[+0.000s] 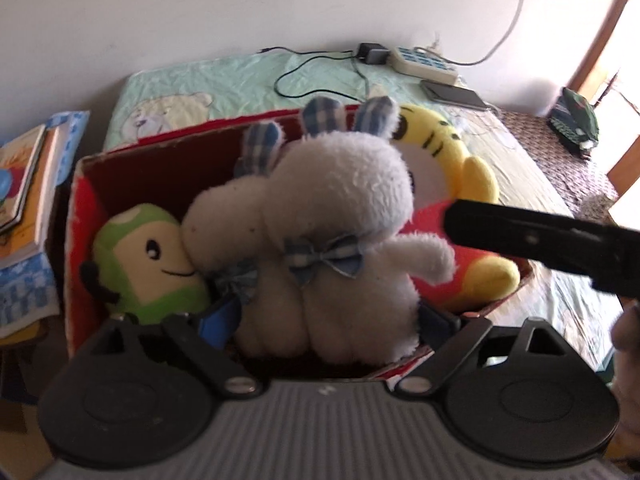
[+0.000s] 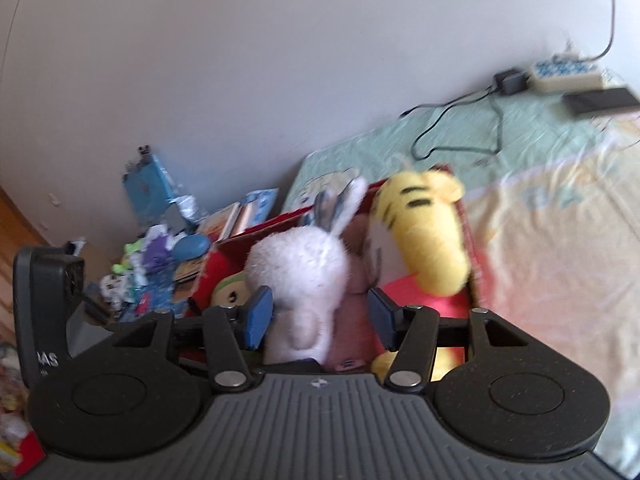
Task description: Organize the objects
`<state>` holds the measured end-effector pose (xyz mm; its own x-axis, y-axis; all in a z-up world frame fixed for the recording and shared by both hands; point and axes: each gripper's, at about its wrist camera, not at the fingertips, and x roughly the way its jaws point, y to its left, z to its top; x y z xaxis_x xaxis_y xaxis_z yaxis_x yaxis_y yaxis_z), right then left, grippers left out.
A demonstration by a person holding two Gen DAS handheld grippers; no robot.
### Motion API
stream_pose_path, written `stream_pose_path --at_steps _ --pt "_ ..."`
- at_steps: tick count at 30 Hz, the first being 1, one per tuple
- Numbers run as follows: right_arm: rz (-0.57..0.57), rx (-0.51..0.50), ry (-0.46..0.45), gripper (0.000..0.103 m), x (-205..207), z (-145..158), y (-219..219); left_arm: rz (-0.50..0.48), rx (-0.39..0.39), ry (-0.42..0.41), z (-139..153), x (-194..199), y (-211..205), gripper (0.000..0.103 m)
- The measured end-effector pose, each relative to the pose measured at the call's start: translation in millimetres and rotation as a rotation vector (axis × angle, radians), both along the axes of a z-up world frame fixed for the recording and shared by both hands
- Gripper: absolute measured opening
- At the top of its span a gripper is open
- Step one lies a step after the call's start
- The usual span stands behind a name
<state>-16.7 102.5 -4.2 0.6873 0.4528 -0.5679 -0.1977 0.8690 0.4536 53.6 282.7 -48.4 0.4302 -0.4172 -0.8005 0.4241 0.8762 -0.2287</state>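
A red cardboard box stands on the bed and holds several plush toys. A white bunny with blue checked ears and bow stands at the front. A second white bunny leans behind it. A green plush lies at the left and a yellow striped tiger plush at the right. My left gripper is open, its blue pads either side of the bunny's legs. My right gripper is open around the bunny's body, with a gap at the right pad.
A stack of books sits left of the box. At the bed's far end lie a power strip, an adapter with its cable and a phone. Small clutter piles up beside the bed. White wall behind.
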Motion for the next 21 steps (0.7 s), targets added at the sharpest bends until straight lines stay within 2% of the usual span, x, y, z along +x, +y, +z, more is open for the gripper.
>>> stream_pose_path --at_steps 4,9,15,18,21 --pt "-0.062 -0.078 -0.032 0.058 -10 8 -9 0.075 0.053 -0.035 13 -8 -10 0.092" --pt "-0.112 -0.152 -0.033 0.058 -14 14 -28 0.158 0.084 -0.023 21 -16 -28 0.092" --pt "-0.147 -0.163 0.007 0.055 -20 9 -63 0.246 0.107 -0.064 33 -35 -61 0.094" --pt "-0.163 -0.176 0.022 0.054 -26 8 -82 0.25 0.113 -0.091 40 -48 -84 0.095" --pt "-0.175 -0.235 0.031 0.054 -33 6 -98 0.248 0.159 -0.105 42 -60 -113 0.095"
